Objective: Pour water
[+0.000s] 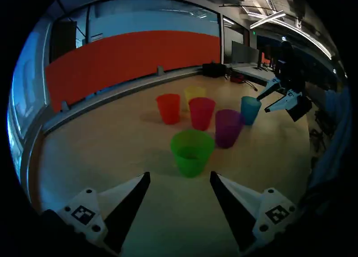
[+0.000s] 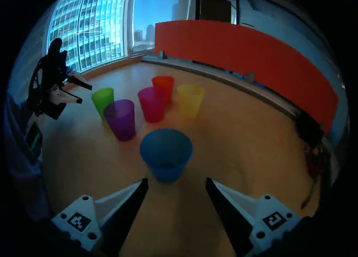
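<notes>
1. Six plastic cups stand upright in a loose cluster on a pale wooden tabletop (image 1: 112,140): green cup (image 1: 192,152), purple cup (image 1: 228,128), magenta cup (image 1: 201,113), orange cup (image 1: 168,108), yellow cup (image 1: 194,93) and blue cup (image 1: 250,109).
2. In the left gripper view the yellow cup is partly hidden behind the magenta one.
3. All the cups are translucent, smooth and tapered toward the base. Whether any holds water cannot be made out.
4. The left gripper (image 1: 179,174) has its white, wedge-shaped fingers spread wide and holds nothing. The green cup stands just ahead of the gap, apart from both tips.
5. The right gripper (image 2: 176,180) is likewise spread wide and empty, with the blue cup (image 2: 166,154) just ahead of its fingers and untouched.
6. Each gripper appears small in the other's view. The right gripper (image 1: 262,104) hangs near the blue cup. The left gripper (image 2: 86,94) sits beside the green cup (image 2: 103,100), its body dark and hard to read.
7. Square black-and-white markers on the finger bases are cut off at the lower edge.
8. A flat orange panel (image 1: 134,60) runs along the table's far edge, and gridded windows (image 2: 89,28) rise behind.
</notes>
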